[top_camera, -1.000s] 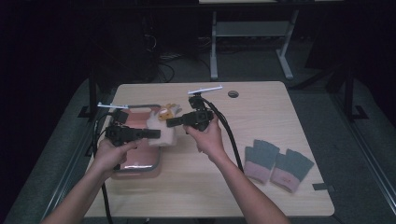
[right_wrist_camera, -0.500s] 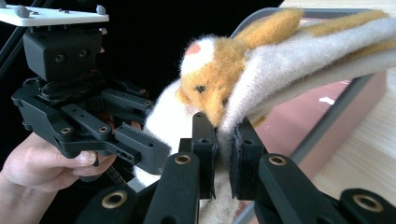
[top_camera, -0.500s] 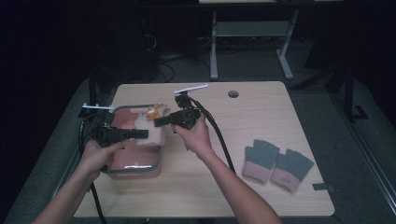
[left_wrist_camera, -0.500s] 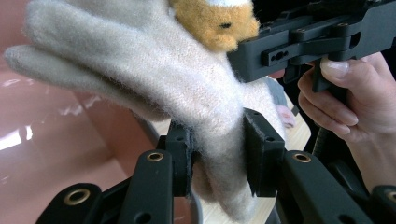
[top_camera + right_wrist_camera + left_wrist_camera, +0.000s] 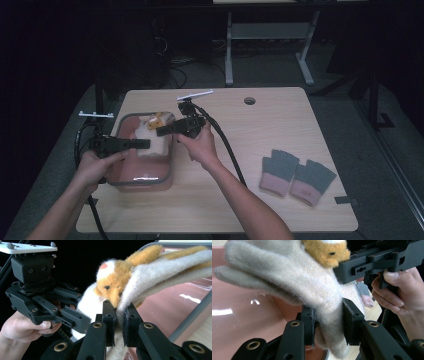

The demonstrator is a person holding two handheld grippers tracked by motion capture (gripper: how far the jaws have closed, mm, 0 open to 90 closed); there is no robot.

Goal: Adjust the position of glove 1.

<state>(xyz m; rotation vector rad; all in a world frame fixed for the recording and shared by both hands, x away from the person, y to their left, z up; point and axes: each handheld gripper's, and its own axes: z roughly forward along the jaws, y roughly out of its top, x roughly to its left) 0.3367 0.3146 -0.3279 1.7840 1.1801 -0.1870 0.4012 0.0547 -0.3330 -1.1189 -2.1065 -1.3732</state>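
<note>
A fluffy cream glove [image 5: 155,142] with an orange animal face hangs between both grippers, over a pink bin with a grey rim [image 5: 142,184] at the table's left. My left gripper [image 5: 146,144] is shut on the glove's cream body [image 5: 287,277], its jaws pressing the fabric from both sides [image 5: 328,325]. My right gripper [image 5: 161,132] is shut on the glove's edge just below the orange face [image 5: 112,285], jaws close together [image 5: 119,315]. The bin's pink inside [image 5: 242,315] lies behind the glove.
A pair of grey gloves with pink cuffs [image 5: 280,172] [image 5: 310,181] lies on the wooden table [image 5: 240,145] at the right. A round cable hole [image 5: 249,100] sits near the far edge. Black cables trail from both grippers toward the person.
Both hands have shifted left with the cream glove stretched between them, bringing it further over the pink bin. Both grips are unchanged.
</note>
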